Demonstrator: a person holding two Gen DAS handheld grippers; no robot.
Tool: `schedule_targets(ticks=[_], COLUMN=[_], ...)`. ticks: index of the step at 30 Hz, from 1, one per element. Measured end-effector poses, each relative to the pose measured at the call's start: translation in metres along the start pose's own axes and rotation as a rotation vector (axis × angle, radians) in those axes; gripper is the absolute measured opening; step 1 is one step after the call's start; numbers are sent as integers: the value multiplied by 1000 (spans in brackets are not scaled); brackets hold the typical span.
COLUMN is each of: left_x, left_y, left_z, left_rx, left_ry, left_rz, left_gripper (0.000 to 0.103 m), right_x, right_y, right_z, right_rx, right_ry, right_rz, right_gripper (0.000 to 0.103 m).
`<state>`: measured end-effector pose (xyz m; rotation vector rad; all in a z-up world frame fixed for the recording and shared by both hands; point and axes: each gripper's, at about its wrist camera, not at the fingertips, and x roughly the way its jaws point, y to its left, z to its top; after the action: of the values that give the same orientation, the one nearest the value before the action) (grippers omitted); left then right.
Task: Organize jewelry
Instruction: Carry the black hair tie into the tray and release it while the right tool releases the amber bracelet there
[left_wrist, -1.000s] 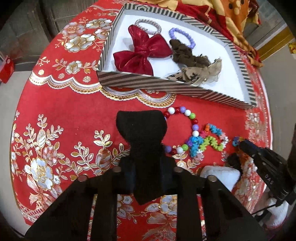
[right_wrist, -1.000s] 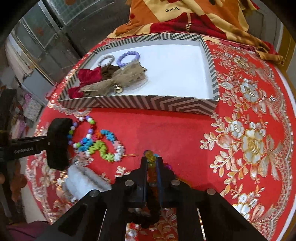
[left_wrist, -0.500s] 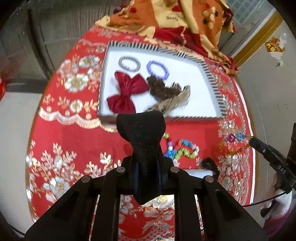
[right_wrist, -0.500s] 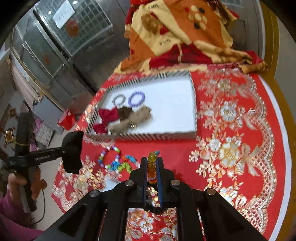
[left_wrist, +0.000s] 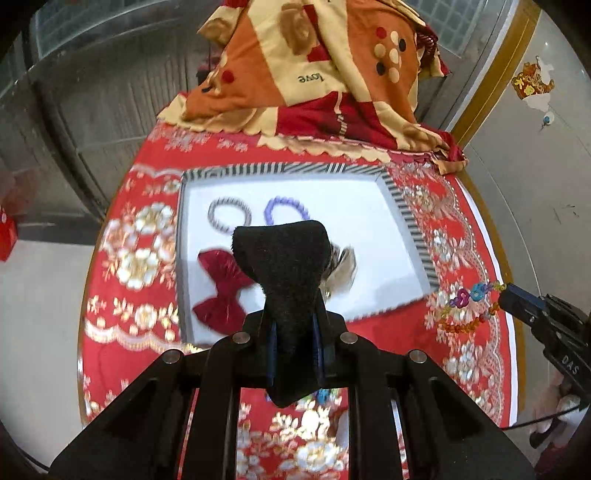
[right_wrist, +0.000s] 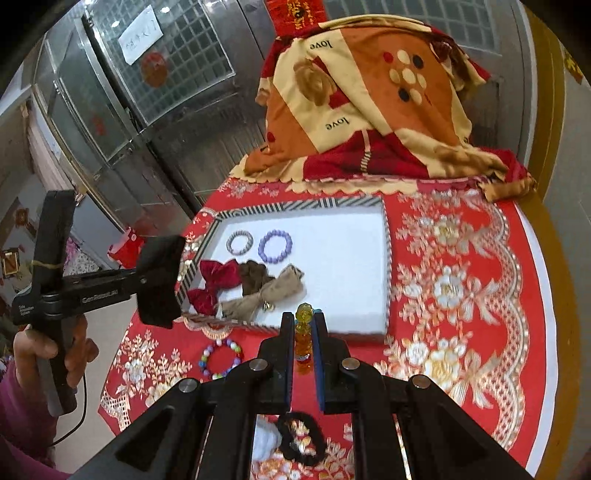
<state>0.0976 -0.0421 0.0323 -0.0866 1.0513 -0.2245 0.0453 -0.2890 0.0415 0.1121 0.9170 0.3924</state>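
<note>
My left gripper (left_wrist: 293, 295) is shut on a black fabric bow (left_wrist: 284, 258) and holds it high above the striped tray (left_wrist: 406, 221). It also shows at the left of the right wrist view (right_wrist: 159, 280). My right gripper (right_wrist: 303, 325) is shut on a colourful bead bracelet (right_wrist: 303, 332), which hangs from its tip in the left wrist view (left_wrist: 469, 306). The tray (right_wrist: 388, 258) holds a red bow (right_wrist: 214, 280), a brown scrunchie (right_wrist: 253, 275), a tan bow (right_wrist: 269, 295), a grey bracelet (right_wrist: 239, 242) and a purple bracelet (right_wrist: 275, 245).
A multicoloured bead bracelet (right_wrist: 219, 356) lies on the red floral tablecloth (right_wrist: 461, 295) in front of the tray. A black scrunchie (right_wrist: 299, 439) and a white item lie under my right gripper. A folded orange blanket (right_wrist: 369, 103) sits behind the tray.
Both grippers have risen well above the table with their items, so the tray looks smaller and farther. The right gripper's bracelet now hangs over the tray's near right corner.
</note>
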Motion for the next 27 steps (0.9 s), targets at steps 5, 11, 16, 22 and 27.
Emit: schedule_targets(ticks=[5,11,16,22,27], left_x=[17,38,62,94,133], left_y=[-10,-19,-23,-30,-37], left_z=[21,44,64,89,107], left_rx=[21,31,23,9,-10], left_ry=[1,11,38,69,124], left_rz=[21,37,30,-27,-76], left_gripper=[14,14,14,14,14], right_x=[13,33,54,85,123], right_y=[-1,-7,-7,2,-6], right_z=[18,39,48,52,50], right_rx=[-24,-29,-29,-30,-15], right_ry=[-3,7,21,53,108], right_rz=[-19,-5,23,87,105], right_gripper=[8,8,8,8,8])
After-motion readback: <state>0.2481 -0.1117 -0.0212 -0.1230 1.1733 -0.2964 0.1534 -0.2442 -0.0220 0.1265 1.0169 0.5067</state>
